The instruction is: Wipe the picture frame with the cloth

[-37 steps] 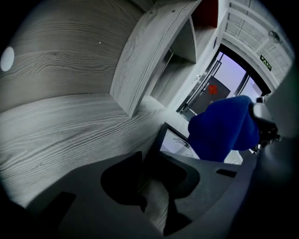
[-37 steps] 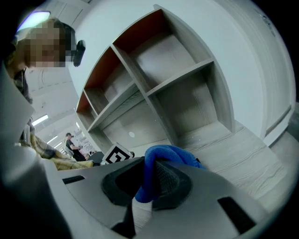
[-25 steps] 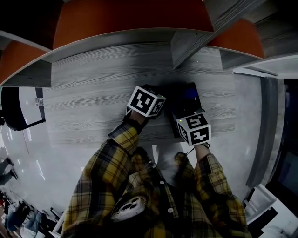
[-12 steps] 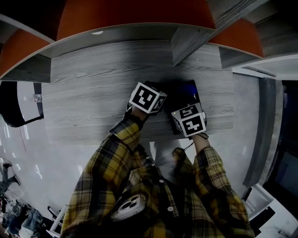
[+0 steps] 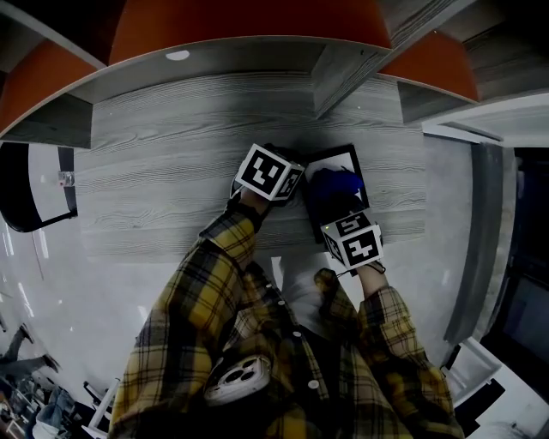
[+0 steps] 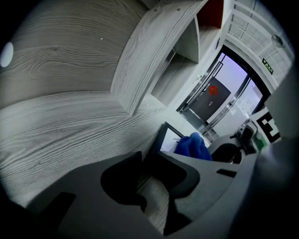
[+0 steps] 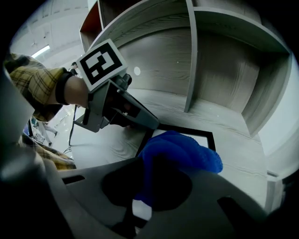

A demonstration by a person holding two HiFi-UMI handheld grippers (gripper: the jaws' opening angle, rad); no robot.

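Observation:
A black-edged picture frame (image 5: 340, 159) with a white face lies flat on the grey wood shelf (image 5: 171, 163). A blue cloth (image 5: 333, 185) rests on its face, bunched between the jaws of my right gripper (image 5: 352, 239), which is shut on it. The cloth (image 7: 180, 154) covers the near half of the frame (image 7: 208, 136) in the right gripper view. My left gripper (image 5: 271, 174) sits at the frame's left edge. Its jaws (image 6: 147, 161) are closed on the frame's near corner (image 6: 164, 135), and the cloth (image 6: 192, 147) shows beyond them.
An upright wooden divider (image 5: 343, 77) rises just behind the frame, with orange back panels (image 5: 249, 26) above. The shelf's front edge runs under my forearms. White glossy floor (image 5: 51, 291) lies below on the left, and a grey side panel (image 5: 472, 249) stands on the right.
My right gripper slid forward over the frame with the cloth, then drew back toward me, uncovering the far part of the white face. The left gripper stayed at the frame's edge.

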